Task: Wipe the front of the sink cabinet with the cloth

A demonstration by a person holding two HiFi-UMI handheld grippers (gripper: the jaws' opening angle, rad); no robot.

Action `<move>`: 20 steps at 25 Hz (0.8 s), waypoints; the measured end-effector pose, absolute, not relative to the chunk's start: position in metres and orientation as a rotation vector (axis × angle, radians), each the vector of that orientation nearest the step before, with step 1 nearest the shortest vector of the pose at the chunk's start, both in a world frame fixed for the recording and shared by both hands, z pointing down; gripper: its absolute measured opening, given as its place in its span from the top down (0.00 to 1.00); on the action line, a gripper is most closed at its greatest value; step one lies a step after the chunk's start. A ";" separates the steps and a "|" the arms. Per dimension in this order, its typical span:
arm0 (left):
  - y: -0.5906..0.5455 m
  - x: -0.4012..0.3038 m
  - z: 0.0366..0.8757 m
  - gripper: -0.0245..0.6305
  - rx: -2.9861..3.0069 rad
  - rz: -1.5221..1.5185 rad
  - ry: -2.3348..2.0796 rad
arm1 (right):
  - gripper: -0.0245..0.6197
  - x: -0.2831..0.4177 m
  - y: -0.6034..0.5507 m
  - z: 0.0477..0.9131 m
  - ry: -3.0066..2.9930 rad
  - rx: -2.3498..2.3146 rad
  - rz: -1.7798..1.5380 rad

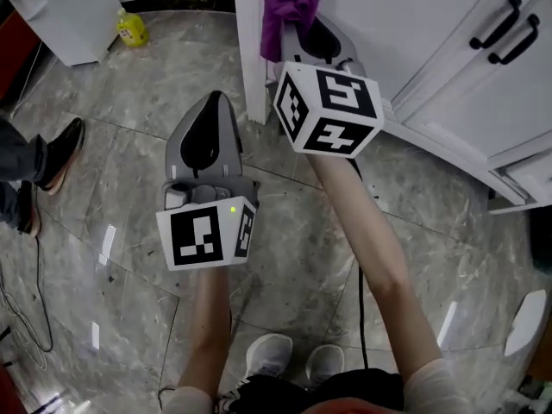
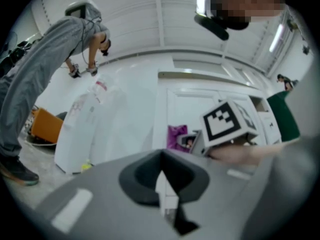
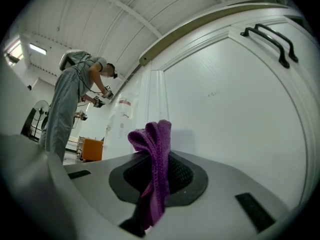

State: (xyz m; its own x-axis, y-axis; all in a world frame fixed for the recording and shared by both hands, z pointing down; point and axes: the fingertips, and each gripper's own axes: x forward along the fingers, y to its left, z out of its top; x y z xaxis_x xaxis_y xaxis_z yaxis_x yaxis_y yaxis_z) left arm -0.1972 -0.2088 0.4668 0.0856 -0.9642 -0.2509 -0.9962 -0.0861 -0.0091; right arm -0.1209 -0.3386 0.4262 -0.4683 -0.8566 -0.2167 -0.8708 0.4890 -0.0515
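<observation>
While the left gripper (image 1: 210, 102) has jaws together, the right gripper (image 1: 312, 34) clamps the cloth (image 3: 153, 170), its length pointing toward the cabinet (image 3: 230, 114).

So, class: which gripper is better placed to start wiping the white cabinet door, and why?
Right. The right gripper is shut on the purple cloth and is close to the cabinet door. The left gripper is shut on nothing and hangs farther back, over the floor.
</observation>
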 end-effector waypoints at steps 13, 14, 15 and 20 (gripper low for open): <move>-0.215 -0.155 0.452 0.96 -2.228 0.226 1.866 | 0.88 0.010 -0.323 0.417 2.306 -1.808 0.266; -0.216 -0.151 0.452 0.96 -2.235 0.225 1.860 | 0.88 0.020 -0.322 0.418 2.299 -1.829 0.274; -0.217 -0.146 0.452 0.96 -2.243 0.227 1.854 | 0.88 0.029 -0.320 0.419 2.293 -1.847 0.284; -0.219 -0.124 0.454 0.96 -2.283 0.231 1.824 | 0.88 0.070 -0.313 0.416 2.252 -1.924 0.320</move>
